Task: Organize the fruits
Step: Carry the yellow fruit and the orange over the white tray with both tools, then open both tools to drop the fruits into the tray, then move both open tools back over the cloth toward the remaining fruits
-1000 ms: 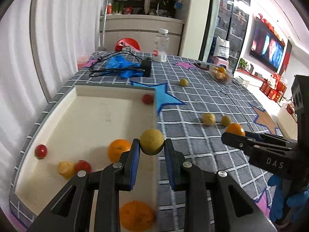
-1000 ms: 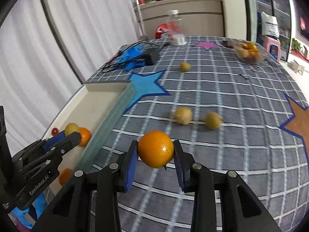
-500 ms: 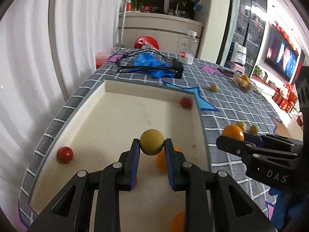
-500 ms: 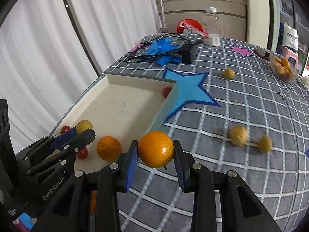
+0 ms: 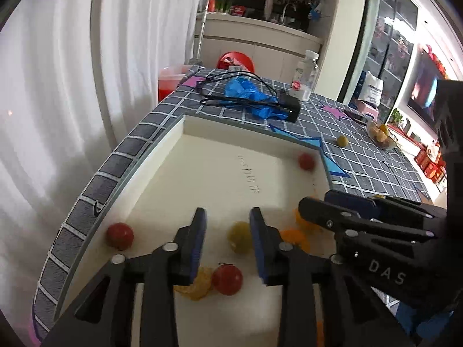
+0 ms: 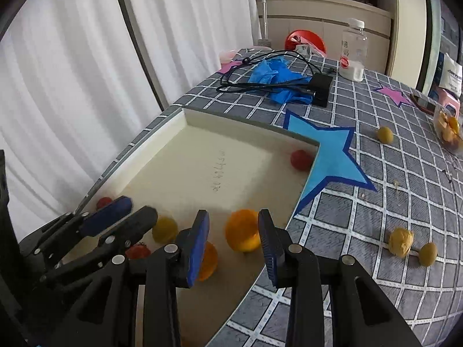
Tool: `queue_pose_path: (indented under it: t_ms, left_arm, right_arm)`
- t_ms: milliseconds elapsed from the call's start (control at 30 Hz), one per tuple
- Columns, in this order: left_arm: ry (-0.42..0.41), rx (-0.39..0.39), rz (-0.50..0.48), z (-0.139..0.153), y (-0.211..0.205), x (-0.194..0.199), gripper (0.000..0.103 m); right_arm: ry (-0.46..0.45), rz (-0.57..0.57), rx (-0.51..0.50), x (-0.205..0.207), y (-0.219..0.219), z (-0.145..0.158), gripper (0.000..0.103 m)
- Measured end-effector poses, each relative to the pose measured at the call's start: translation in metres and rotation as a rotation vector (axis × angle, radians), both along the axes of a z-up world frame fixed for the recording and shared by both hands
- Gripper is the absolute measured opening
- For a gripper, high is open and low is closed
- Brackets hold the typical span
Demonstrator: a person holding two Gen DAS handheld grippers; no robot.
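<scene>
The left gripper (image 5: 228, 243) has its jaws wide apart over the tray (image 5: 173, 136), holding nothing. A yellow fruit (image 5: 239, 236) sits below the gap, maybe still falling; it looks blurry. The right gripper (image 6: 233, 240) is spread open too, and the orange (image 6: 242, 234) lies in the tray beneath it, near the tray's right wall. Both grippers point down at a slant, side by side. A red fruit (image 6: 301, 159) sits in the tray's far corner. Three yellow fruits lie outside the tray on the cloth (image 6: 405, 190).
</scene>
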State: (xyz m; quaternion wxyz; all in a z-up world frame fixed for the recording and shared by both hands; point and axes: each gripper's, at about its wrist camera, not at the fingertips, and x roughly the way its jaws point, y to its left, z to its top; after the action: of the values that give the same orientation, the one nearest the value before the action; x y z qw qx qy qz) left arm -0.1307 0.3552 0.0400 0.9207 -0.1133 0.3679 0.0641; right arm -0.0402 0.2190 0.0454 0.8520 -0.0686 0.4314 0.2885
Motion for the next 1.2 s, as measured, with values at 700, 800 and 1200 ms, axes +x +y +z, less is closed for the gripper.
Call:
queue_pose_path:
  t_ms: [700,800,1200]
  left_arm:
    - [-0.043,0.126,-0.275,0.027,-0.132,-0.020,0.084]
    - [-0.013,0.148,-0.343,0.018,-0.168,-0.016,0.084]
    - [0.119,0.157,-0.311,-0.036,-0.210,0.015,0.085]
  right_arm:
    - [0.051,-0.343,0.109,0.000,-0.166,0.000,0.103]
    - [0.070,-0.436,0.073,-0.001,-0.204,-0.012,0.103]
    - [0.001,-0.514,0.014,-0.013,-0.270,-0.031,0.103]
